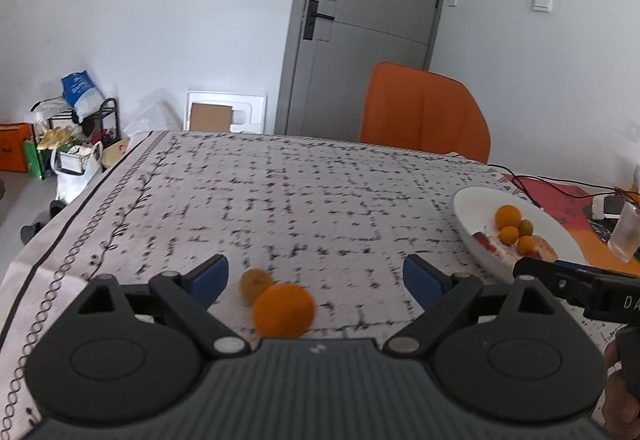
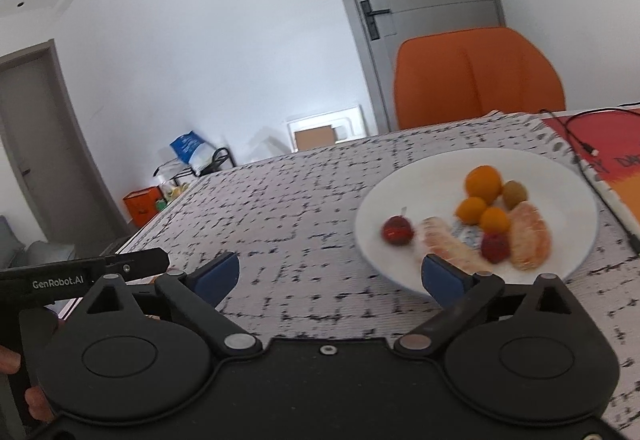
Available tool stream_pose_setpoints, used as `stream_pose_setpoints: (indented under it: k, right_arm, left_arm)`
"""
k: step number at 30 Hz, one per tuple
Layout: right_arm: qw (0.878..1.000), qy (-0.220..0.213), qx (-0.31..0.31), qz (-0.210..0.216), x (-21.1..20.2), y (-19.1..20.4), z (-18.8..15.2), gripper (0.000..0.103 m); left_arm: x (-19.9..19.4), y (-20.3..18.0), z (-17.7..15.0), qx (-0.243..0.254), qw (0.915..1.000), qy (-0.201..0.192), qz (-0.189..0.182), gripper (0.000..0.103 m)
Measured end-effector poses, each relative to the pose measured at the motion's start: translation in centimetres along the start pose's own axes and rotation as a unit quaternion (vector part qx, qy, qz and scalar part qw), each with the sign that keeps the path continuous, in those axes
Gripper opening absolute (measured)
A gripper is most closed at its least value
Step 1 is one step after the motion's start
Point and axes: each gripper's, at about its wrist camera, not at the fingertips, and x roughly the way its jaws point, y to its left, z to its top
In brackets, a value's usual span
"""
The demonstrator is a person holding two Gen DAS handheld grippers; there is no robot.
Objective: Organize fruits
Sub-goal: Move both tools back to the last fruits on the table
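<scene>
My left gripper (image 1: 316, 278) stands wide open over the patterned tablecloth. An orange (image 1: 284, 310) and a smaller brownish-orange fruit (image 1: 254, 282) lie on the cloth between its blue pads, untouched. My right gripper (image 2: 331, 274) is open too, with nothing between its fingers, just in front of the white plate (image 2: 432, 176). On the plate lie three oranges (image 2: 483, 182), a brown-green fruit (image 2: 514, 193), two red fruits (image 2: 397, 230) and two peeled pinkish citrus pieces (image 2: 530, 236). The plate (image 1: 476, 200) also shows at the right of the left wrist view.
An orange chair (image 1: 424, 108) stands behind the table's far edge. A red mat (image 2: 592, 144) with a black cable (image 2: 576, 136) lies right of the plate. A clear cup (image 1: 626, 236) stands at the far right. The table's left edge (image 1: 88, 200) drops to floor clutter.
</scene>
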Motion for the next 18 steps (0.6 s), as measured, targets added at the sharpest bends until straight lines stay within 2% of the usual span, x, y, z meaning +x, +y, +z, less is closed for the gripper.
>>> stream_pose_setpoints:
  k: [4,9,18]
  right_arm:
    - [1.0,0.011,-0.014,0.015,0.7,1.4,-0.3,0.1]
    - [0.999,0.028,-0.026,0.035,1.7,3.2,-0.4,0.095]
    - [0.995,0.055,-0.051,0.066,3.6,5.9,-0.7,0.077]
  left_arm:
    - [-0.5,1.4,-0.5,-0.01,0.9999,0.0,0.004,0.093]
    - [-0.9,3.2,-1.0,-0.027,0.9996,0.005,0.003,0.093]
    - [-1.2,6.0,-1.6,-0.052,0.9986,0.009,0.007,0.092]
